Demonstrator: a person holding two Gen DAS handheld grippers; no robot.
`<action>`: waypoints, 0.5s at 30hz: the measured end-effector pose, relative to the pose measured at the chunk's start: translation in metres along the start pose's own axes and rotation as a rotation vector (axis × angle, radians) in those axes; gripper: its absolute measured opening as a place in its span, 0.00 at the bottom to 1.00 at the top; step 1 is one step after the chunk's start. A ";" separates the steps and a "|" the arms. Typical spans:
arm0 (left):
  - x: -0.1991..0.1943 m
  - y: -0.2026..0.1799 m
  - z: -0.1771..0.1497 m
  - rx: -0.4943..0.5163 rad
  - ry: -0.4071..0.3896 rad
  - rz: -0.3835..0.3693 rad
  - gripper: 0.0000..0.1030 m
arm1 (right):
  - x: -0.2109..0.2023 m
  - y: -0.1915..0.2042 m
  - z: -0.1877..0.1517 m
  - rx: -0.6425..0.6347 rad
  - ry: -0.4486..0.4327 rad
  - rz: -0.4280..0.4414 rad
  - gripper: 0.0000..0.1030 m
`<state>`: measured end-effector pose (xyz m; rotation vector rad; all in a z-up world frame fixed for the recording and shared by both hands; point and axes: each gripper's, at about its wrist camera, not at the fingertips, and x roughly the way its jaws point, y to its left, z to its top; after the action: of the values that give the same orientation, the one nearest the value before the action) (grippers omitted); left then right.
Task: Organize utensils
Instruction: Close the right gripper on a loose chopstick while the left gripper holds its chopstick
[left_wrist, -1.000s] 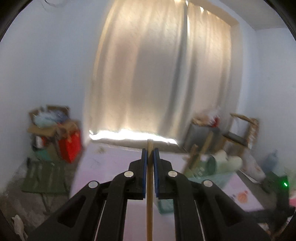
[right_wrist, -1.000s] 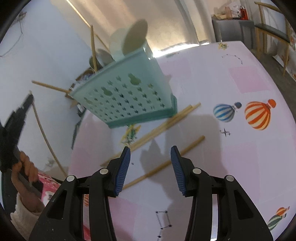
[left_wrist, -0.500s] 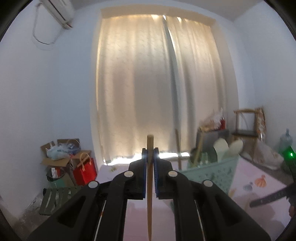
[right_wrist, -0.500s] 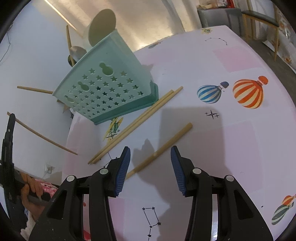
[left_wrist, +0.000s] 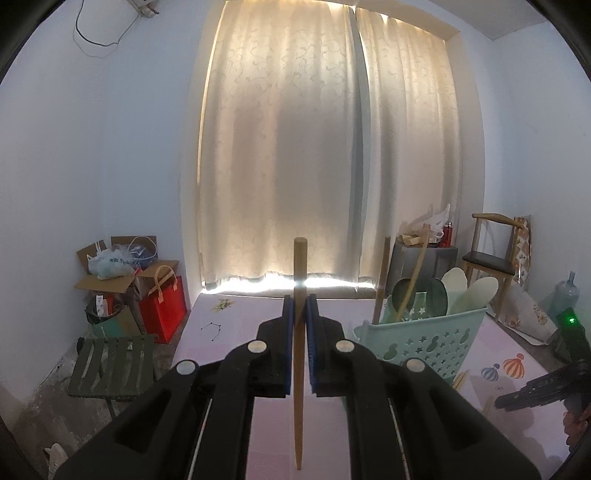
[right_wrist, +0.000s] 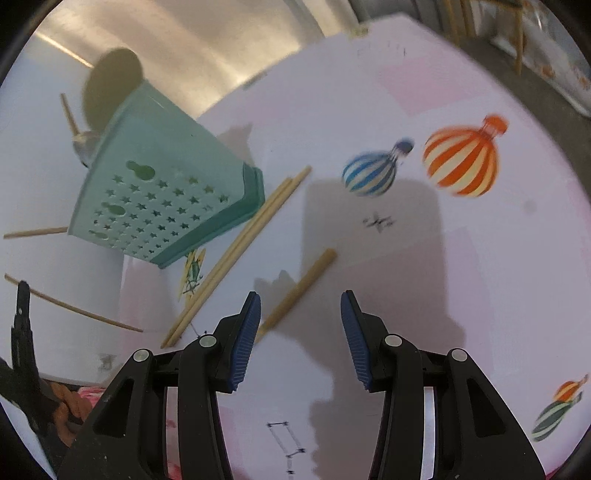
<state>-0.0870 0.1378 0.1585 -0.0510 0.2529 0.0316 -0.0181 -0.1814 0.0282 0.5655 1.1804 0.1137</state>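
Observation:
My left gripper (left_wrist: 299, 308) is shut on a wooden chopstick (left_wrist: 299, 266) that stands upright between its blue pads. To its right stands the teal perforated basket (left_wrist: 417, 345) with spoons and sticks in it. My right gripper (right_wrist: 300, 308) points down at the table, open, with nothing between its pads. A thick wooden stick (right_wrist: 300, 288) lies just beyond its left fingertip. A pair of chopsticks (right_wrist: 236, 254) lies beside the basket (right_wrist: 166, 199). The left gripper (right_wrist: 22, 332) with its stick shows at the far left of the right wrist view.
The table wears a pink cloth (right_wrist: 424, 258) printed with balloons (right_wrist: 461, 162). Beyond the table are curtains (left_wrist: 325, 155), a wooden chair (left_wrist: 495, 254), a red bag (left_wrist: 162, 306) with cardboard boxes, and a green stool (left_wrist: 110, 365).
The right gripper has sunk toward the table and rolled; the thick stick now lies close before its left finger. The left gripper has lowered a little, still holding its chopstick.

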 end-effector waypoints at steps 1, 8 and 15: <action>0.000 0.000 0.000 0.000 0.001 -0.001 0.06 | 0.004 0.001 0.000 0.008 0.013 0.005 0.43; -0.004 0.000 0.003 0.011 -0.019 -0.004 0.06 | 0.020 0.036 0.006 -0.046 0.028 -0.163 0.43; -0.010 -0.007 0.005 0.017 -0.039 -0.010 0.06 | 0.041 0.082 -0.011 -0.249 -0.044 -0.445 0.43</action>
<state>-0.0955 0.1311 0.1665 -0.0343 0.2135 0.0205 0.0052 -0.0921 0.0297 0.0790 1.2017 -0.1306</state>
